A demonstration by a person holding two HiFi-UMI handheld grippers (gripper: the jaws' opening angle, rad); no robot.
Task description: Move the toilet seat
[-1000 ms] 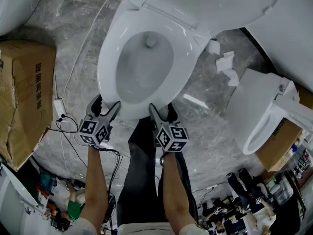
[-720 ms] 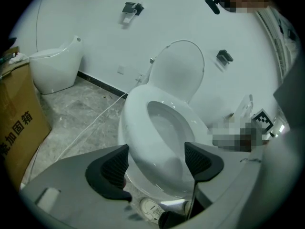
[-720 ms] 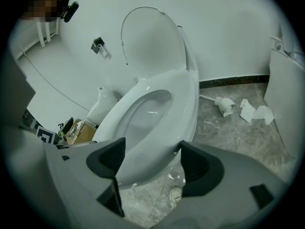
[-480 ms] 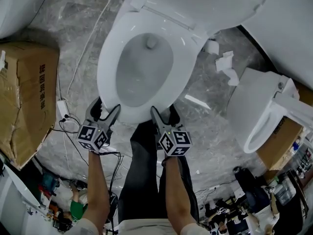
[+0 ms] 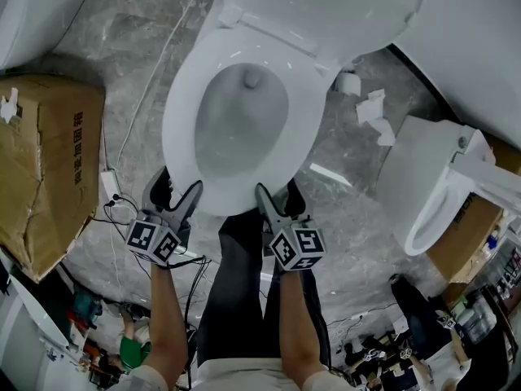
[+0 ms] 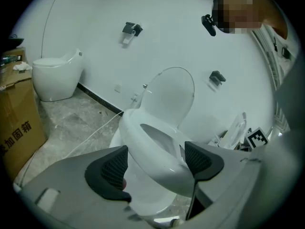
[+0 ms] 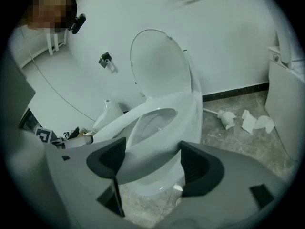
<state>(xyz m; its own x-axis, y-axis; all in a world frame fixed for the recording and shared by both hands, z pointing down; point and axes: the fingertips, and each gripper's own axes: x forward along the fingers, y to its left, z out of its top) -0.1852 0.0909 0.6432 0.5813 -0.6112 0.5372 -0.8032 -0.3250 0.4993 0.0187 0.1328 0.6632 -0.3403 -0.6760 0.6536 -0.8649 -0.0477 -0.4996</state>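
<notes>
Left gripper [image 5: 179, 187] and right gripper [image 5: 278, 192] both stand wide open, the front rim of the toilet seat [image 5: 181, 112] between their jaws. The seat lies flat on the bowl, as a second ago.

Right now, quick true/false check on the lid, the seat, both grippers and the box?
1. The toilet lid is raised. True.
2. The toilet seat is tipped up against the lid. False: it lies down on the bowl.
3. The left gripper is open, at the front edge of the seat. True.
4. The right gripper is shut on the seat. False: its jaws stand apart, with the seat's front edge showing between them.
5. The cardboard box is on the floor on the person's right. False: it is on the left; crumpled paper lies on the right.
</notes>
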